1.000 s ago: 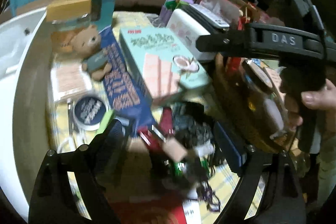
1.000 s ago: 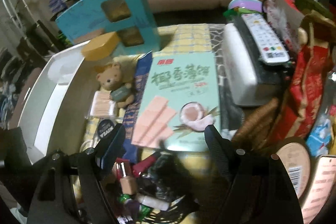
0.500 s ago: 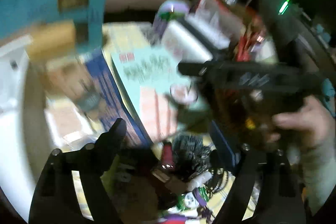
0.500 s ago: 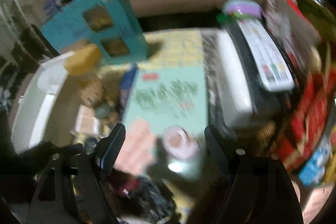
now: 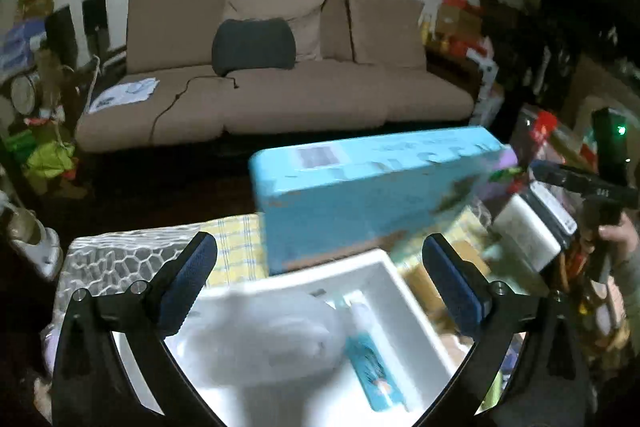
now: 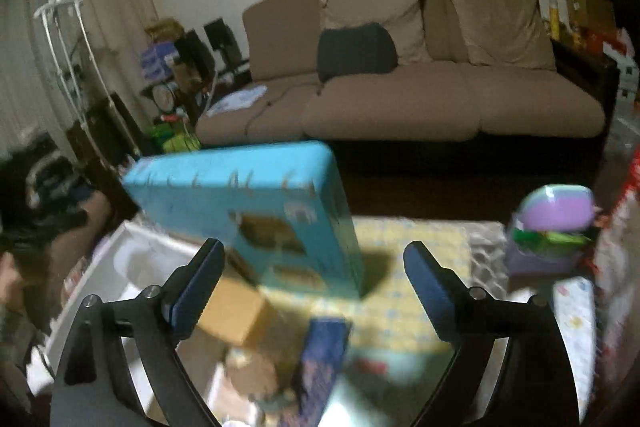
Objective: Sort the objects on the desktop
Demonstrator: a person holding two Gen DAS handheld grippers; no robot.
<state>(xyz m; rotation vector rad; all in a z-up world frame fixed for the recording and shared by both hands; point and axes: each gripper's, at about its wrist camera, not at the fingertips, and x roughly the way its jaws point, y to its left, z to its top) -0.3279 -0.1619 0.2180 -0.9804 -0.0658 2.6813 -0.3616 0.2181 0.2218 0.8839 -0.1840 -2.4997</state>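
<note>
Clutter crowds the counter (image 6: 424, 247): the tall blue box (image 5: 360, 203) stands far, just behind the white bin (image 5: 404, 291). Left gripper (image 5: 320, 283) and right gripper (image 6: 314, 279) have just been opening, jaws wide, empty; a blind reach could topple that box.

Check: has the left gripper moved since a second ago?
Yes. The left gripper has swung from the clutter left of the blue box to over the white bin, jaws just opened wider, empty.

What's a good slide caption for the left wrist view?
Open left gripper above white bin, big blue box behind.
</note>
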